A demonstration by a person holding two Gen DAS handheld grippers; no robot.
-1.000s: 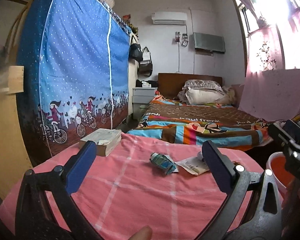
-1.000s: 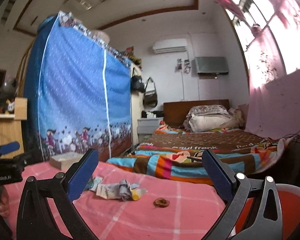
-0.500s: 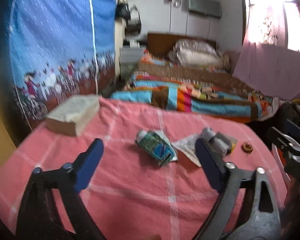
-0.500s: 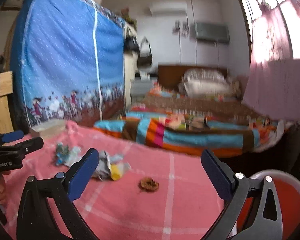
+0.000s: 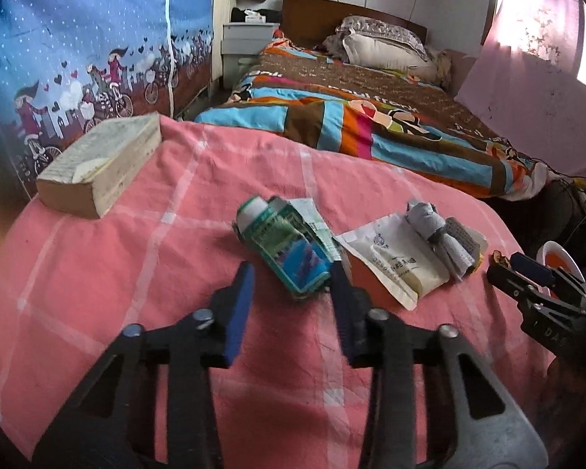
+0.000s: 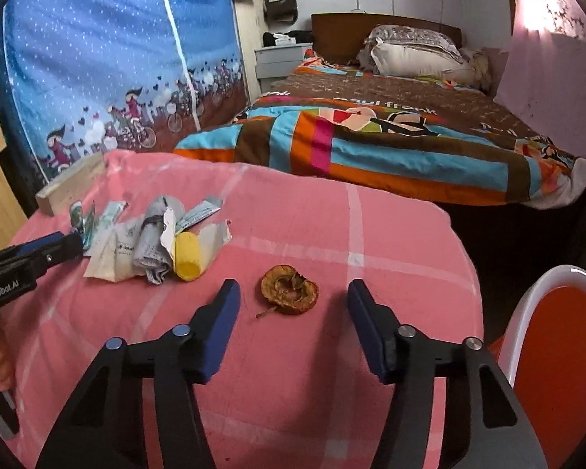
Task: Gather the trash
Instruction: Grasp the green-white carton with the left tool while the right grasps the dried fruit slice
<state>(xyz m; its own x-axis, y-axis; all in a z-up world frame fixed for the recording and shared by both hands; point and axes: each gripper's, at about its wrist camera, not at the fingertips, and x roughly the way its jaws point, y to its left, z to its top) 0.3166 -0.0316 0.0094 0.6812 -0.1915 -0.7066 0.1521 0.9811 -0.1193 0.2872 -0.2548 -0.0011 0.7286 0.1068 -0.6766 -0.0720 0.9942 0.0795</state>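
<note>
Hovering over the pink-checked counter (image 5: 97, 273), both grippers point down at the litter. The left gripper (image 5: 291, 273) has its jaws part-way in, having just been closing, and the green carton (image 5: 289, 250) lies with its near end between the tips; its right tip sits right against the carton's edge, the left tip stands clear of it, so nothing is clamped yet. Just past the carton, tucked under its far side, is a slip of paper (image 5: 312, 215). To the right of those jaws lies a white pouch (image 5: 394, 262), and on its far edge a rolled grey wrapper (image 5: 437, 230). Well off to the left of the jaws, at the counter's far corner, sits a thick book (image 5: 101, 160).

The right gripper (image 6: 293, 301) also has its jaws half in, having just been closing, with the brown apple core (image 6: 289, 289) lying between the tips and touching neither. To the left of these jaws is the same heap of pouch and wrappers, with a yellow tube (image 6: 187, 258) at its near edge. To the right of them, off the counter's edge, stands a bin (image 6: 554, 273) with a white rim and a red inside. The bed (image 6: 390, 136) with its striped quilt lies beyond both pairs of jaws.
</note>
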